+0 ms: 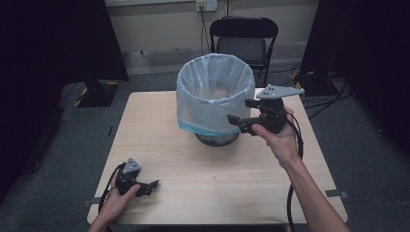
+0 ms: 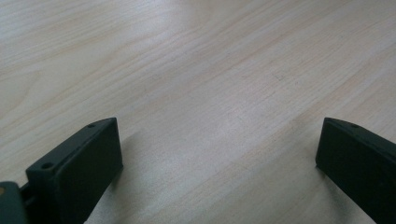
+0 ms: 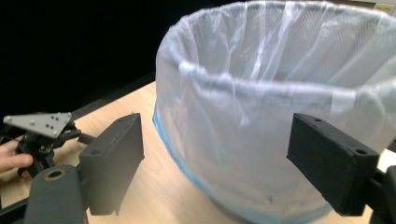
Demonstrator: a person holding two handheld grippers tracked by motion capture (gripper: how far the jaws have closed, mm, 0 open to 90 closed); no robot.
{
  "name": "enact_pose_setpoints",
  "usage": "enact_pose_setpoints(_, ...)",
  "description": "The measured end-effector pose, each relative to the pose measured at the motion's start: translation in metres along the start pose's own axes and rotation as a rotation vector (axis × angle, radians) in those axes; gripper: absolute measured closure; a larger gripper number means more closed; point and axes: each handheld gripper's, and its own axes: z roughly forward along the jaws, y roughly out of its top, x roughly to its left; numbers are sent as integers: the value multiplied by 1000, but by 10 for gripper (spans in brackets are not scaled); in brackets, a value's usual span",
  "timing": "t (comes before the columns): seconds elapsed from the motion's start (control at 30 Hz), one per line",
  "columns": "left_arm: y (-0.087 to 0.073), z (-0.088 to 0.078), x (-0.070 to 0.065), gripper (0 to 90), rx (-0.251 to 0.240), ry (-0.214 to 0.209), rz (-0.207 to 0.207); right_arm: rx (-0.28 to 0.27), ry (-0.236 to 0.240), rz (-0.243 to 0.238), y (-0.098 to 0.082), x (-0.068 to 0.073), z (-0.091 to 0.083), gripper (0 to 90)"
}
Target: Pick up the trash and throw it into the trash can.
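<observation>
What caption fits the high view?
Right gripper, jaws open, beside the bag-lined bin; left gripper rests low.

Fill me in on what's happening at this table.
A person sits at a wooden table with a two-jaw tool in each hand. The right tool is held up beside a bin lined with a thin clear bag, its jaws open toward the bag's side and nothing between them. The left tool rests low near the table's front left, jaws wide open over bare wood. The bag hangs over the bin's rim, its edge draping down the outside.
</observation>
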Motion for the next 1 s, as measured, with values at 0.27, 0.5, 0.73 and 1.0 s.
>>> enact_pose_setpoints(0.27, 0, 0, 0, 0, 0, -1, 2, 20, -30, 24, -36, 1, -11, 176)
enact_pose_setpoints(0.5, 0, 0, 0, 0, 1, 0, 2, 46, -14, 45, -70, 2, -15, 168)
enact_pose_setpoints(0.73, 0, 0, 0, 0, 0, -1, 2, 100, -72, 26, -100, 6, -26, 162)
enact_pose_setpoints(1.0, 0, 0, 0, 0, 0, 0, 1, 128, -136, 72, -138, -1, -36, 163)
